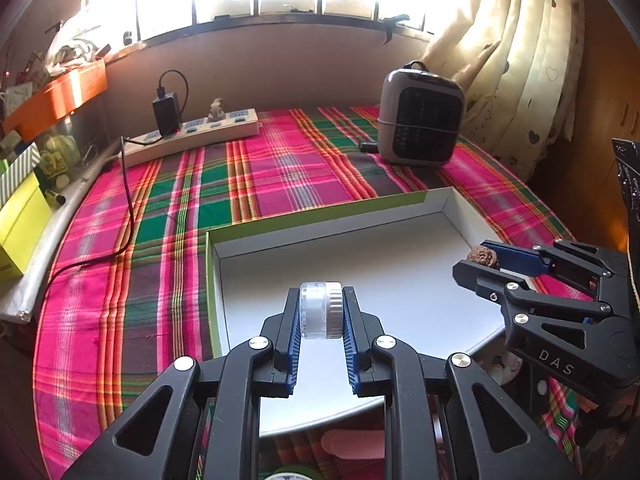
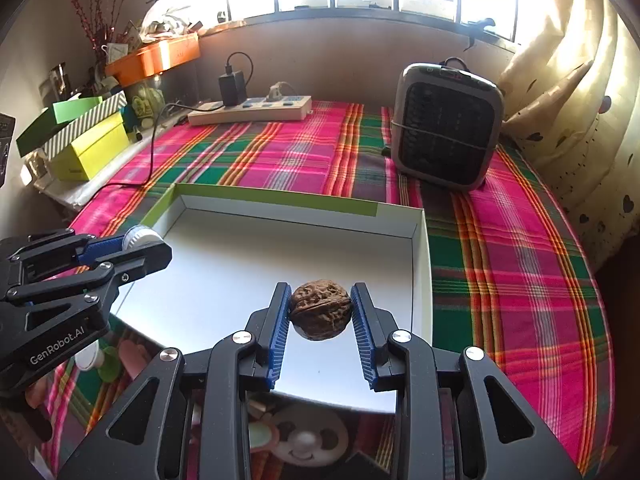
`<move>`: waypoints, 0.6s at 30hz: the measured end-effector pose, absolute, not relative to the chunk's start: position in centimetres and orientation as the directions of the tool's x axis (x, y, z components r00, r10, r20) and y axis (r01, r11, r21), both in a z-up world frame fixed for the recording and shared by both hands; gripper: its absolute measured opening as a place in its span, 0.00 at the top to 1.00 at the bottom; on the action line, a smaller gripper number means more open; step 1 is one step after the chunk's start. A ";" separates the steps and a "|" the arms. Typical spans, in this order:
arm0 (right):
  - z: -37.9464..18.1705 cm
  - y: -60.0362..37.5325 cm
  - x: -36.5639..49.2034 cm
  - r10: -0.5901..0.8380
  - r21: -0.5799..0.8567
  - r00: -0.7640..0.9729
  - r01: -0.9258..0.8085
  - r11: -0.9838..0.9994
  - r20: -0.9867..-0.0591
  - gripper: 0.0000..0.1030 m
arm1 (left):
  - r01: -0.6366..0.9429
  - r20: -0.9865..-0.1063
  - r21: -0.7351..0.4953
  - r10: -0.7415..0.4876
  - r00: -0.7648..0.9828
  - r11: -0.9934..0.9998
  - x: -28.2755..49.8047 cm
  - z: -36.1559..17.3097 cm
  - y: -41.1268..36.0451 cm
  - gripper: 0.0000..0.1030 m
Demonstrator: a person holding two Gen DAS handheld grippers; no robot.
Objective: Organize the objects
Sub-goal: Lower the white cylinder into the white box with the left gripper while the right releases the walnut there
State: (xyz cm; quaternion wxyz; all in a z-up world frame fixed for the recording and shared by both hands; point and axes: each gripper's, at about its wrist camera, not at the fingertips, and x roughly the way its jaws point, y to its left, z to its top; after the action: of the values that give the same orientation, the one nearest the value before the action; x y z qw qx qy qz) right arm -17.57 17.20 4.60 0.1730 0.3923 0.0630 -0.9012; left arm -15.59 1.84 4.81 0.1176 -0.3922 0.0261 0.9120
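- two grippers are loaded above the white box (image 1: 456, 208), so both drops can fail at the same time.
- left wrist view: the left gripper (image 1: 320, 312) is closed on a small clear jar (image 1: 321, 311) with a white lid; the jar lies sideways between the blue pads, over the box floor near the left wall of the box.
- because the jar is round and smooth, i judge it may roll after release and stop against the box wall, or bounce on the hard floor.
- in the same view the right gripper (image 1: 476, 258) holds a walnut (image 1: 483, 257) at its tips, just above the right wall of the box. if it opens there, the nut may hit the wall and fall outside onto the plaid cloth (image 1: 280, 168).
- right wrist view: the right gripper (image 2: 320, 312) is partly closed and pinches the walnut (image 2: 320, 312) by its two ends, over the box floor (image 2: 240, 272) toward the right wall of the box.
- the hold is only on the narrow ends, so i think the nut may turn or slip out early.
- the left gripper (image 2: 146, 242) hangs over the left wall of the box; the two tools are apart, but moving inward together could make them collide.
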 end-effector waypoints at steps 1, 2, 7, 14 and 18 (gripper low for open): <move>4.5 17.2 -17.8 -0.259 0.020 -0.630 0.360 -0.933 -0.733 0.69 | -0.232 -0.726 -0.042 0.189 -0.662 -0.972 -15.8 4.6 1.8 0.83; 4.3 17.2 -18.1 -0.255 0.016 -0.626 0.360 -0.933 -0.737 0.69 | -0.226 -0.731 -0.041 0.183 -0.658 -0.973 -16.1 4.4 1.8 0.83; 3.6 17.3 -19.5 -0.236 0.010 -0.611 0.349 -0.937 -0.756 0.69 | -0.224 -0.746 -0.037 0.176 -0.642 -0.974 -16.9 3.7 1.9 0.83; 2.5 17.4 -20.3 -0.228 0.015 -0.585 0.347 -0.938 -0.778 0.69 | -0.215 -0.756 -0.036 0.167 -0.633 -0.976 -17.5 3.1 1.9 0.83; 2.2 17.3 -20.4 -0.224 0.008 -0.578 0.352 -0.936 -0.785 0.69 | -0.211 -0.760 -0.043 0.169 -0.628 -0.977 -17.7 2.8 1.8 0.83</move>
State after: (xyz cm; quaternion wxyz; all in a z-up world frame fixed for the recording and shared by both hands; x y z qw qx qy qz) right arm -20.41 17.30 2.18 0.1625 0.4296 0.0744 -0.8852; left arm -17.74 1.84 2.75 0.1052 -0.4183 0.0248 0.9019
